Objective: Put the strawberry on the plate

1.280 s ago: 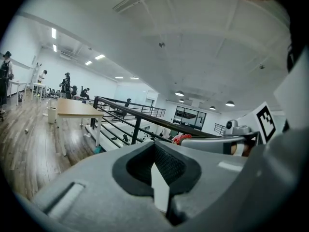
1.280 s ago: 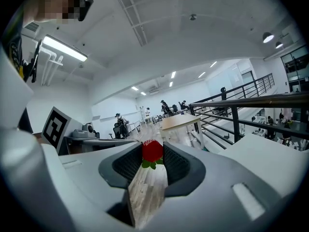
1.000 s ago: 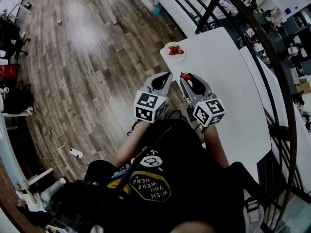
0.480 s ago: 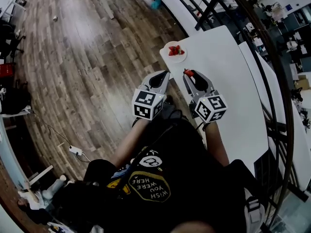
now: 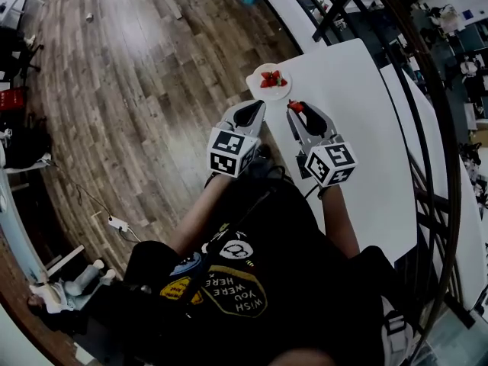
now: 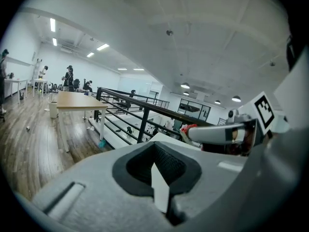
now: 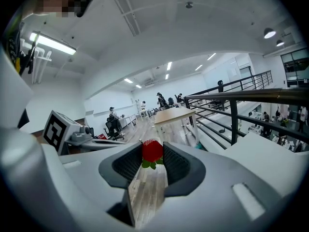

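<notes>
One strawberry pinched in the right gripper, just short of the plate

The right gripper's jaws stand well apart, and their dark ribbed pads press on the red strawberry from both sides, right at the tips. Its green leaves show under the fruit. In the head view the gripper is over the white table with the berry held clear of the tabletop. It is near the small white plate but apart from it.

The plate sits at the table's far corner and already carries a few red strawberries.

The left gripper is alongside the right one, level with it and near the table's edge. Its jaws are closed together with nothing between them. It points toward the plate's near side.

Wooden plank floor spreads out to the left. A black railing runs along the table's other side.
</notes>
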Available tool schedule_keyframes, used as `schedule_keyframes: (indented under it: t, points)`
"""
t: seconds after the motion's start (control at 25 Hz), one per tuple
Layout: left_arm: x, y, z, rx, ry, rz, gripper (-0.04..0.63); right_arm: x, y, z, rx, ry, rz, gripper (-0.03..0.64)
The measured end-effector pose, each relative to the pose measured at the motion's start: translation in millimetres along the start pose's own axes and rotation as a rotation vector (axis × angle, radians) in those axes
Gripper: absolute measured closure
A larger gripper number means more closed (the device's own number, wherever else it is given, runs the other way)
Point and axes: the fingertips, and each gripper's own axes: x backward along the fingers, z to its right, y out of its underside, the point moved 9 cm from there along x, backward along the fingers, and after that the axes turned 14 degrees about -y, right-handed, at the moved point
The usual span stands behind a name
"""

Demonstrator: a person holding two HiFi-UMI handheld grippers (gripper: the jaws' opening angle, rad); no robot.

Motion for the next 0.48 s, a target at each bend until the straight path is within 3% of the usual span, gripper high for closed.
schedule_keyframes:
  t: [0.16, 0.48]
  points:
    - [-29.2, 10.5, 7.4, -0.060, -0.017, -0.052, 0.594, 0.7, 4.0, 18.9, -0.017, -0.027, -0.013, 0.480]
    - [-64.0, 20.5, -5.2, -0.052, -0.033, -0.120, 0.594, -20.6, 17.2, 51.4, -0.041, -0.013, -0.071, 0.480]
